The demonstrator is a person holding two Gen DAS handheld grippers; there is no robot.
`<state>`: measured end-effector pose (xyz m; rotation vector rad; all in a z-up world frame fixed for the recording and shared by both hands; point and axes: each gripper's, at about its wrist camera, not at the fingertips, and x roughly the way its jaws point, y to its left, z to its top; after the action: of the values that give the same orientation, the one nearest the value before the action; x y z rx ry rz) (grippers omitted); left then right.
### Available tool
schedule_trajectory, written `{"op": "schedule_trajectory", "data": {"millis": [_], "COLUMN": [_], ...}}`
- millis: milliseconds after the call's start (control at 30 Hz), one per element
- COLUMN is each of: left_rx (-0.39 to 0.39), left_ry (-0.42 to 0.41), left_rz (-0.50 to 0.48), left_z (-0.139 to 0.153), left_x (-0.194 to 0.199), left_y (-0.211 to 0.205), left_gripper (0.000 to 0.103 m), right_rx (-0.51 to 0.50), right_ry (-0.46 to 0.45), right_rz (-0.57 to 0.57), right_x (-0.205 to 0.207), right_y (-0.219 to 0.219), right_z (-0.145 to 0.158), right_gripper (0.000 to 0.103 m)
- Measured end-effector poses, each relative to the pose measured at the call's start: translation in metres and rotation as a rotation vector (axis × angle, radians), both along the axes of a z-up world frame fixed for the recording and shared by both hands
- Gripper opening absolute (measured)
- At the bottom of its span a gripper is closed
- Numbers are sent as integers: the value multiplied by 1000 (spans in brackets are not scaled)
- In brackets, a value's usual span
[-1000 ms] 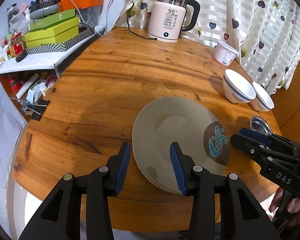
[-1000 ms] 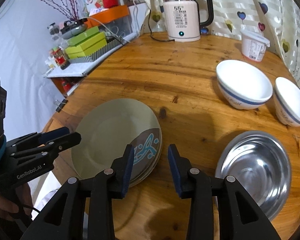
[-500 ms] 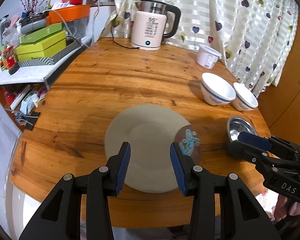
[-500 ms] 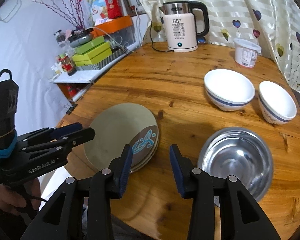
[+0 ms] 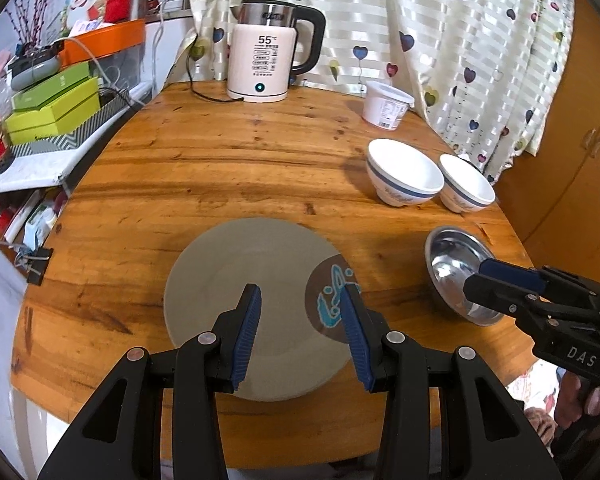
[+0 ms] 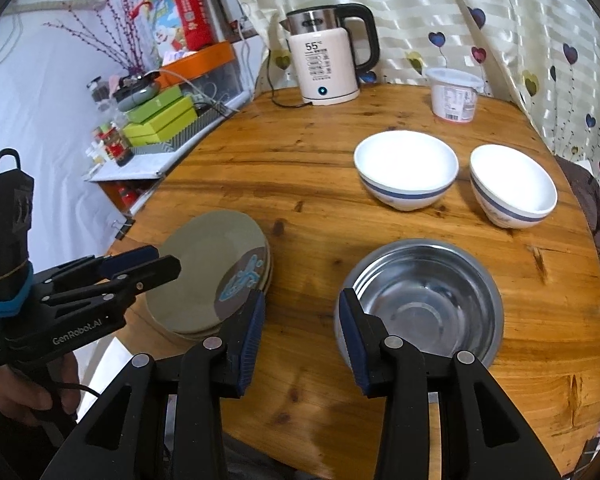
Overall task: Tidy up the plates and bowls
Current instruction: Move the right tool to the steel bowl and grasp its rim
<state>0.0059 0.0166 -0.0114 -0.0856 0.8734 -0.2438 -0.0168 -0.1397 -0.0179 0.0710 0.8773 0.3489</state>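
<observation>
Pulled back and higher than a second ago, both hand-held grippers (image 5: 300, 334) (image 6: 300, 330) wide and empty above stacked plates (image 5: 236, 300) near surface (image 5: 220, 168) edge, steel bowl (image 6: 428, 300) beside; risking a knock off.

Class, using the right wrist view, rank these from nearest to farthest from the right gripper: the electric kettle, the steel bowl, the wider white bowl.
1. Steel bowl, just ahead-right of the right gripper.
2. Wider white bowl, mid-table beyond it.
3. Electric kettle, at the table's far edge by the curtain.
</observation>
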Motion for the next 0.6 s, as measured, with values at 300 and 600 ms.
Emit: {"op": "schedule_trajectory", "data": {"millis": [300, 600], "left_rx": [-8, -8], "left_ry": [18, 3], "left_rz": [-15, -23], "left_z": [-2, 6], "left_x": [2, -8], "left_y": [-3, -7], "left_gripper": [42, 42], "right_rx": [18, 38], "right_ry": [6, -18], "right_rz": [-15, -34], "right_x": [-2, -15], "right_y": [-9, -16], "right_z": [1, 9], "right_gripper": [38, 38]}}
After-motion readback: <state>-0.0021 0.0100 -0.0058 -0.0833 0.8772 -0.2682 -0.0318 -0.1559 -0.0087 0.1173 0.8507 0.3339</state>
